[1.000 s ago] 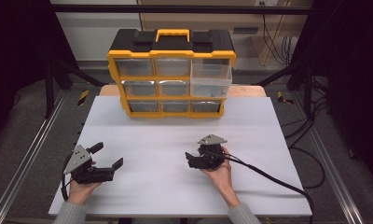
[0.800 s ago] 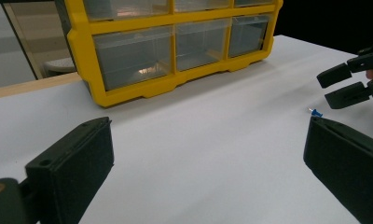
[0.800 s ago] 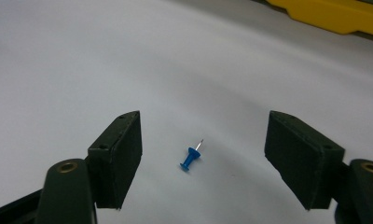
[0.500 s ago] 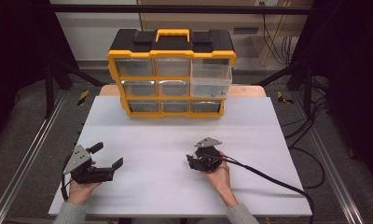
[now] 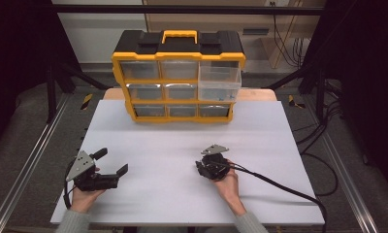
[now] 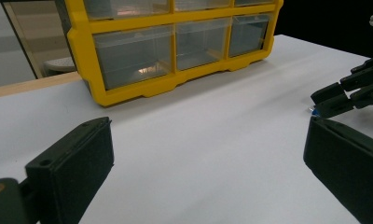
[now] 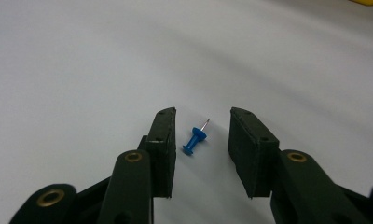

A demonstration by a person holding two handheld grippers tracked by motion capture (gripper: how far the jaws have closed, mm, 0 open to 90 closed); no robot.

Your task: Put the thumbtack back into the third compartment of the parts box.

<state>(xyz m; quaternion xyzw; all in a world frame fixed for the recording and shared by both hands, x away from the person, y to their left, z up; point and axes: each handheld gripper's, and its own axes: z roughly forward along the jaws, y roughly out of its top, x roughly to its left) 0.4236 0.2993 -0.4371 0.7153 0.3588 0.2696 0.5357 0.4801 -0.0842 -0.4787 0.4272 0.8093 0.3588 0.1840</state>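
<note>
On the desk [image 5: 279, 145], well short of the organizer [image 5: 178, 77], the right gripper [image 7: 201, 135] has just been closing around a blue pushpin [image 7: 194, 140] lying between its jaws, untouched, needle pointing away. The left gripper [image 5: 109, 162], farther off, gapes empty.

No readable text, label, brand, number or sign is showing anywhere: nothing legible is appearing on the yellow drawer organizer [image 5: 178, 77] or the white bench [image 5: 182, 145].
</note>
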